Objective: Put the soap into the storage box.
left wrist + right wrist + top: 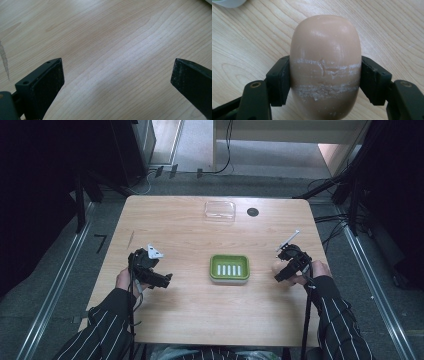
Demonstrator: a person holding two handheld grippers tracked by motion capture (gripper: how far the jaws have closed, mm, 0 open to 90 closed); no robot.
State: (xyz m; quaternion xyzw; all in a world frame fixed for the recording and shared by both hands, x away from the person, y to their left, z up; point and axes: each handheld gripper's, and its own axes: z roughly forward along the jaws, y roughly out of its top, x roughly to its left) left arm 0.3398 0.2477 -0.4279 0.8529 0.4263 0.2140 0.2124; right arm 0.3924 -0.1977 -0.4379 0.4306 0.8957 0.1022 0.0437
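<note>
Right gripper view: right hand-held gripper [325, 82] clamps soap bar [325, 57].

The black left gripper [165, 279] is held low over the table by the left hand [125, 279], and its jaws are spread wide apart. The black right gripper [276, 276] is held by the right hand [316, 270], with its jaws pressed tight on something.
</note>
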